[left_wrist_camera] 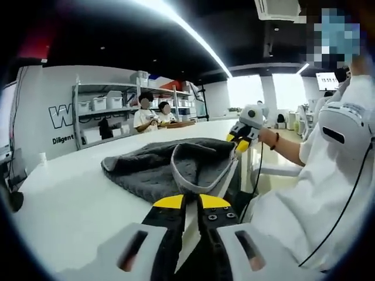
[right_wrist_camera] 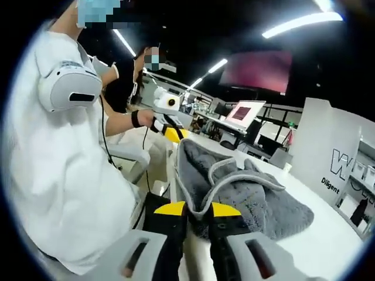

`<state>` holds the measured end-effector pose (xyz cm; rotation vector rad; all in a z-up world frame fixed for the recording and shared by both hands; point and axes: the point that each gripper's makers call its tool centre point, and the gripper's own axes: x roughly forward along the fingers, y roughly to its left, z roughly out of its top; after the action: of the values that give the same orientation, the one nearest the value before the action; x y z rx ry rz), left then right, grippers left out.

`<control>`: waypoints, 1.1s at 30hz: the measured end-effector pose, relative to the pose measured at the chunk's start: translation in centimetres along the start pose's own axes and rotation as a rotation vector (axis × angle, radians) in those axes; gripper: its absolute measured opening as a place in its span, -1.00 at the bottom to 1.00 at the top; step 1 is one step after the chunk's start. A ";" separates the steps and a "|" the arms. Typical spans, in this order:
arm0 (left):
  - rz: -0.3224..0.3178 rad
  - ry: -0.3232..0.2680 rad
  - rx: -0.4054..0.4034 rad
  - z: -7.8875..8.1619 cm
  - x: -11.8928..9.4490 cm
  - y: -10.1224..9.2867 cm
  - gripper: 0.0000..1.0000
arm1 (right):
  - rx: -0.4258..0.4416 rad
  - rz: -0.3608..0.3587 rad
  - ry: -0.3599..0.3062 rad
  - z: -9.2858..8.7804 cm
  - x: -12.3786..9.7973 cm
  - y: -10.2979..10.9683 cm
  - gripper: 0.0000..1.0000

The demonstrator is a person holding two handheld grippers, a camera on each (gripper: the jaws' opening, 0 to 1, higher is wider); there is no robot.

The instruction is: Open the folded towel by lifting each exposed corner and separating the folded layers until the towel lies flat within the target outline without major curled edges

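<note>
Jaws of the left gripper (left_wrist_camera: 191, 203) down close, squeezed shut on the pale hem of the grey towel (left_wrist_camera: 152, 170). Same for the right gripper (right_wrist_camera: 198, 209), pinching another bit of that hem, with a fold of cloth standing up just past its yellow tips. Each gripper at its own end of the near edge, well apart from the other.

Just behind the tips, towel bunched in a soft heap on the white table (left_wrist_camera: 70, 199), near the edge where the person in the white shirt (right_wrist_camera: 58, 164) sits. Not flat yet, with layers piled on each other. Cannot see any outline on the table.

Probably in the middle of pulling the layers apart. To do it well:
- Keep both pinches tight and on the top layer alone.
- Lift a little, so the cloth under it drops free.
- Move the two grippers away from each other, slowly, until the edge goes straight.
- Lay it down gently, away from the table edge, so nothing slides off or curls.

Far back, metal shelves (left_wrist_camera: 88, 126) by the wall, with white bins (left_wrist_camera: 99, 104) on them. Too small to tell what is inside. Two people (left_wrist_camera: 143, 117) sitting near those shelves.
</note>
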<state>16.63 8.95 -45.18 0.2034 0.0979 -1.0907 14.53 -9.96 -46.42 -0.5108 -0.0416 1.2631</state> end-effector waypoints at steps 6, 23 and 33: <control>-0.012 0.002 -0.004 -0.1 -0.2 -0.2 -0.77 | -0.018 -0.004 -0.001 0.2 -0.4 -0.1 -0.74; 0.119 -0.079 -0.006 3.7 -0.1 2.8 -0.53 | 0.044 -0.194 -0.160 4.9 -1.3 -4.9 -0.58; 0.140 -0.141 -0.074 5.2 3.0 5.5 -0.45 | 0.126 -0.278 -0.161 5.1 0.8 -7.4 -0.47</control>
<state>22.81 7.66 -39.98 0.0656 -0.0030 -0.9577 19.88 -9.03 -39.18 -0.2824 -0.1625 1.0247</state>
